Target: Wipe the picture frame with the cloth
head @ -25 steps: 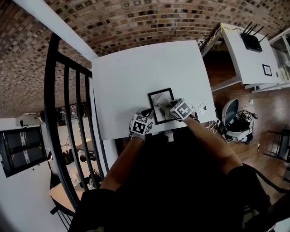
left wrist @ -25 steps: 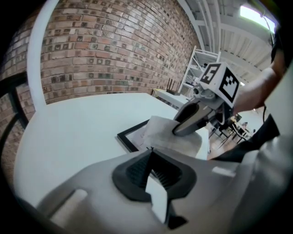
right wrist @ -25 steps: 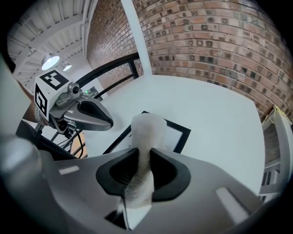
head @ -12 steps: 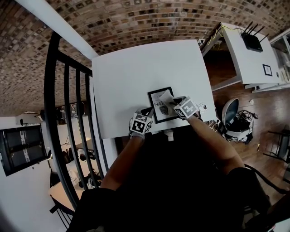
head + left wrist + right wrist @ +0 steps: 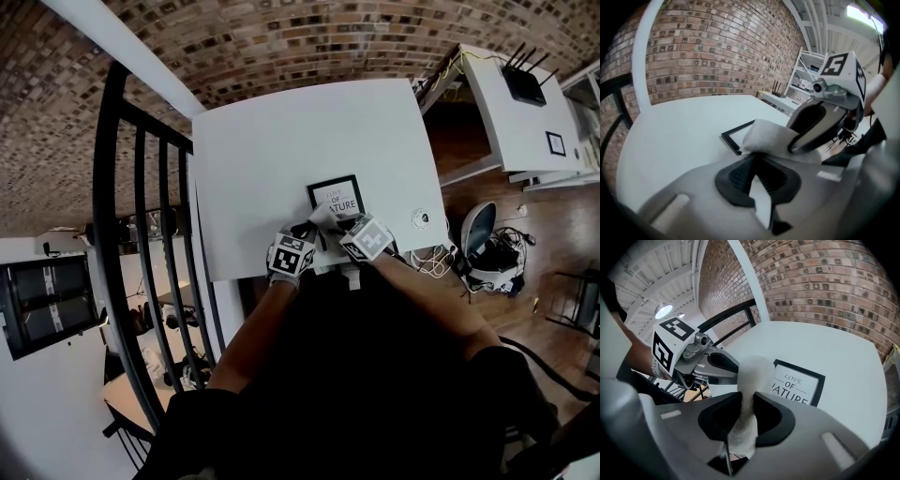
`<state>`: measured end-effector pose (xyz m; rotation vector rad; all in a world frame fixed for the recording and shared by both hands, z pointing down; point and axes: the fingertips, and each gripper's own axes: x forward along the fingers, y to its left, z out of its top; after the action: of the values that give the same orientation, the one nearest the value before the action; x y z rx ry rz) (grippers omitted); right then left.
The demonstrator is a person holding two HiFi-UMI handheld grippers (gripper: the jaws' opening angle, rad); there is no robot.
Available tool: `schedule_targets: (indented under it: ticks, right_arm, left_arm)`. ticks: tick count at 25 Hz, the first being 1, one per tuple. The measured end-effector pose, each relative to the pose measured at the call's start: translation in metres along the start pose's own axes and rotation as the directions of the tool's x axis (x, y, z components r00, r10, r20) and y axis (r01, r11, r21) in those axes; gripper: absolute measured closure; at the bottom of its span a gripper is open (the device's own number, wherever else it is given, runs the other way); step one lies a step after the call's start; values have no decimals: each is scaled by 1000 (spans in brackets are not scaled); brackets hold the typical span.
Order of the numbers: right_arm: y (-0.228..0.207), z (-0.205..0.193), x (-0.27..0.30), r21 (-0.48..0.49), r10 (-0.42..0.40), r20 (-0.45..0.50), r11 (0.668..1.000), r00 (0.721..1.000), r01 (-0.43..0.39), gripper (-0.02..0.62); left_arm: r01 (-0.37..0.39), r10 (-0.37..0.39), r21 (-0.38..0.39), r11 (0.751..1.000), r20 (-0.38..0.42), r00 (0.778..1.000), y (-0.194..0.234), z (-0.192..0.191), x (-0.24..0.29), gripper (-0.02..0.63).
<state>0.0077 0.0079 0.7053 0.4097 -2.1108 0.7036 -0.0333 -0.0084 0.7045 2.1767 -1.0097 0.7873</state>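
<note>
A black picture frame point(image 5: 337, 193) with a "LOVE OF NATURE" print lies flat near the white table's front edge and also shows in the right gripper view point(image 5: 799, 383). My right gripper point(image 5: 339, 223) is shut on a bunched white cloth point(image 5: 752, 376), which is pressed on the frame's near left part. The cloth point(image 5: 768, 136) covers that corner in the left gripper view. My left gripper point(image 5: 307, 232) has its jaws closed at the frame's near left edge point(image 5: 732, 140), and the cloth hides the exact contact. Both grippers nearly touch.
The white table point(image 5: 281, 131) ends just in front of the grippers. A small round object point(image 5: 420, 218) lies on it to the frame's right. A black railing point(image 5: 141, 244) runs along the left. A white cabinet with a router point(image 5: 520, 86) stands at the far right.
The right gripper has carried the cloth leftward and nearer across the frame, uncovering the print's upper part. The left gripper has stayed at the frame's near left corner.
</note>
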Motion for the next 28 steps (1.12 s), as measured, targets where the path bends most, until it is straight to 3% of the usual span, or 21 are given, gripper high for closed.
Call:
schedule_targets:
  ticks: [5, 15, 28]
  right_arm:
    - [5, -3, -8, 41, 4, 24, 999, 1000, -5, 514]
    - [-19, -56, -1, 77, -38, -70, 996, 997, 44, 514]
    - [-61, -77, -28, 103, -103, -89, 988, 991, 112, 514]
  left_arm:
    - [17, -17, 19, 1000, -13, 1000, -9, -5, 5, 606]
    - [22, -19, 36, 999, -71, 997, -13, -14, 18, 606]
    - [17, -14, 32, 999, -104, 994, -13, -20, 22, 606]
